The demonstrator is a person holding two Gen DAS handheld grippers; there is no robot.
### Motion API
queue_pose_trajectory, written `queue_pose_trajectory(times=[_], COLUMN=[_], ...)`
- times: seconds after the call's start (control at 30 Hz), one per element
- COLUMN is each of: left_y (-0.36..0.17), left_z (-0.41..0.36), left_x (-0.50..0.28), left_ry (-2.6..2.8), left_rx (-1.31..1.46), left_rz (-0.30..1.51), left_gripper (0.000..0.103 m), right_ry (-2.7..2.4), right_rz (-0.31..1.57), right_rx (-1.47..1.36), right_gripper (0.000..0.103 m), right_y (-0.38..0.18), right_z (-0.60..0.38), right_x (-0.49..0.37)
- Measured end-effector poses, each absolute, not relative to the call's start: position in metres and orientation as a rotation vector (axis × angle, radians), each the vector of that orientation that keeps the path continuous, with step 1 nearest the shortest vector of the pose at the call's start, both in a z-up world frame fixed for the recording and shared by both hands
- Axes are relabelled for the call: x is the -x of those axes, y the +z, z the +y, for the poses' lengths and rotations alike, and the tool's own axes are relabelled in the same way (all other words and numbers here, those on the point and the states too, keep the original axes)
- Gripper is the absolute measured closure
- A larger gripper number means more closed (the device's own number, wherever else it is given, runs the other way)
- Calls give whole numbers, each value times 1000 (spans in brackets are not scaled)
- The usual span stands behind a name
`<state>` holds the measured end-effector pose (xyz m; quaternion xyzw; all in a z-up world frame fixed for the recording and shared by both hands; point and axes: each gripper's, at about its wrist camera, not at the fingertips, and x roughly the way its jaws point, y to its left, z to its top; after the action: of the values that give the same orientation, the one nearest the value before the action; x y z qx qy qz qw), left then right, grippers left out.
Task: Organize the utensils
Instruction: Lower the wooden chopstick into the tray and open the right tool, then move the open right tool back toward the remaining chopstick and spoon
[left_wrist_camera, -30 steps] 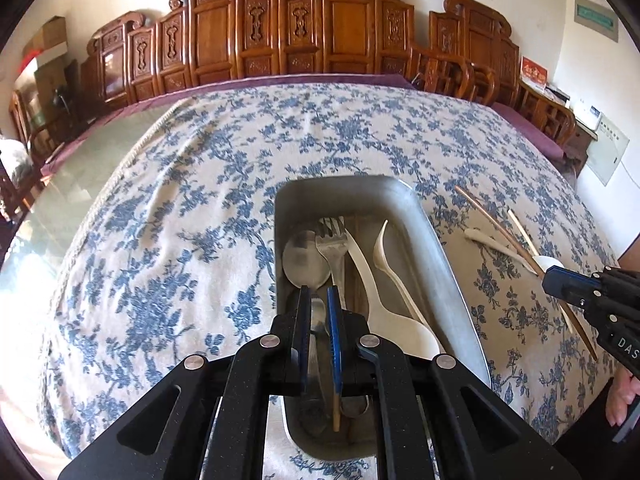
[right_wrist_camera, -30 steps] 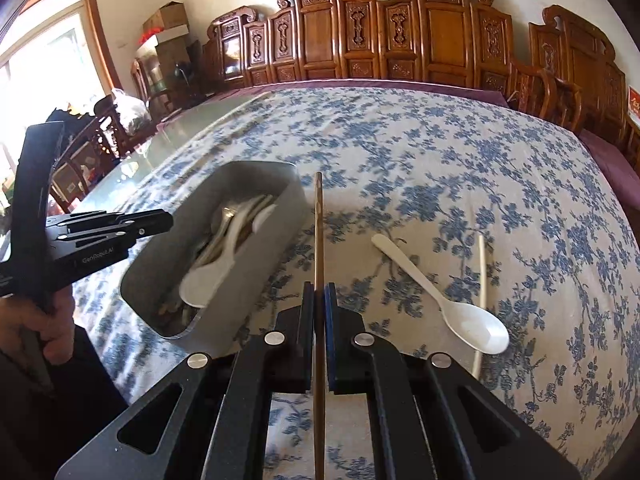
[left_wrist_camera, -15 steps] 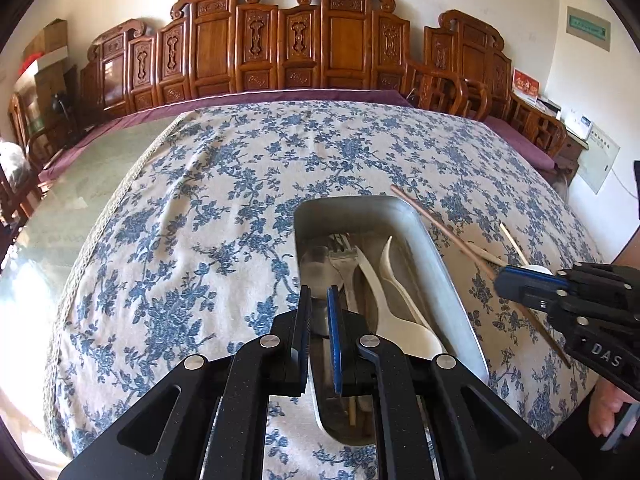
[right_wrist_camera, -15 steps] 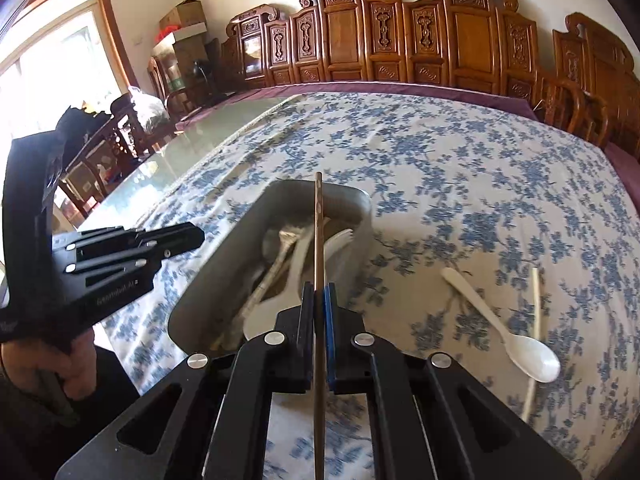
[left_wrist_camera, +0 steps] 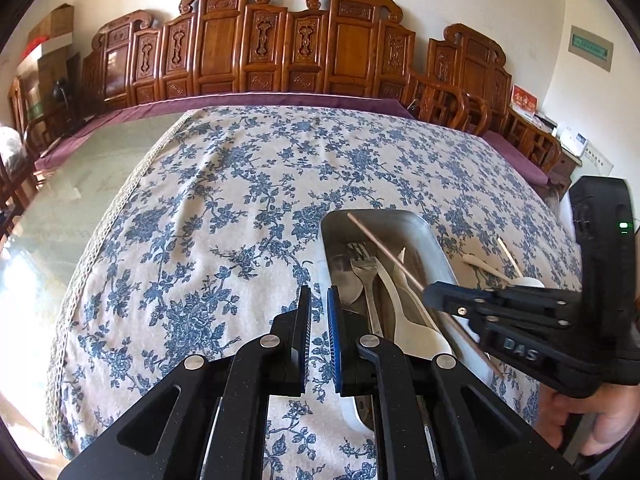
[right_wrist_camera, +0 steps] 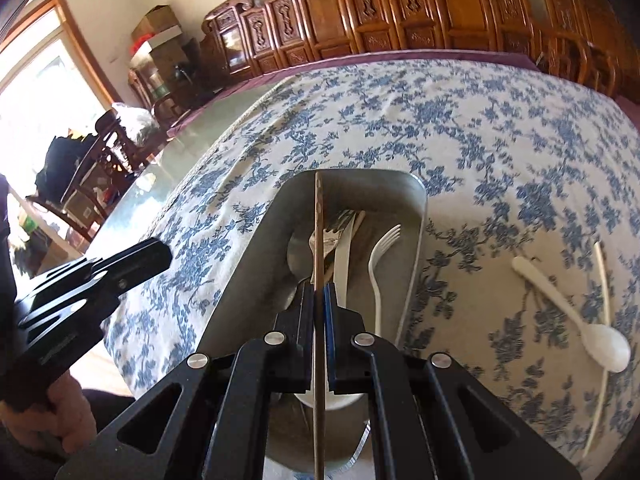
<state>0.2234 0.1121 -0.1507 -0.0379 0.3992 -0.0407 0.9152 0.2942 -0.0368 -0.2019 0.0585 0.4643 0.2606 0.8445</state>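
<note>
Tablecloth (left_wrist_camera: 240, 208) cream with blue flowers; tray (right_wrist_camera: 248, 280) grey metal; spoon (right_wrist_camera: 600, 344) white; chopstick (right_wrist_camera: 319, 240) brown.

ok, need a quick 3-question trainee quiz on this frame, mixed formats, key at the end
1. True or false: the right gripper is shut on a thin brown wooden chopstick.
2. Multiple choice: where does the white plastic spoon lie? A) inside the grey metal tray B) on the blue floral tablecloth beside the tray C) in the left gripper
3. Fill in: the chopstick's far tip hangs over the ____.

Key: 1 true. 2 B; a pale chopstick lies next to it. 3 tray, which already holds a metal fork, a white plastic fork and other utensils.
</note>
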Motion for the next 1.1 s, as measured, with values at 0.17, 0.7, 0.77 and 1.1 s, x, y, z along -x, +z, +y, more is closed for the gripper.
queue_pose_trajectory(times=[0.17,0.7,0.77,1.1], left_y=[-154,-157,-156,-160], left_z=[114,87,78,30], left_x=[-226,-228,-229,-229], left_ry=[-76,-93,-101,-160], left_rx=[81,47,46,19], left_rz=[835,827,821,812], left_gripper=[96,51,30,13], right_ry=[554,508,480,312], right_rz=[1003,831,828,858], right_rx=[-154,68,91,100], right_gripper=[96,93,93,86], right_y=[-210,-181,-179,-182], right_z=[-31,-107,-126,-230], right_x=[-303,-278,-279,-278])
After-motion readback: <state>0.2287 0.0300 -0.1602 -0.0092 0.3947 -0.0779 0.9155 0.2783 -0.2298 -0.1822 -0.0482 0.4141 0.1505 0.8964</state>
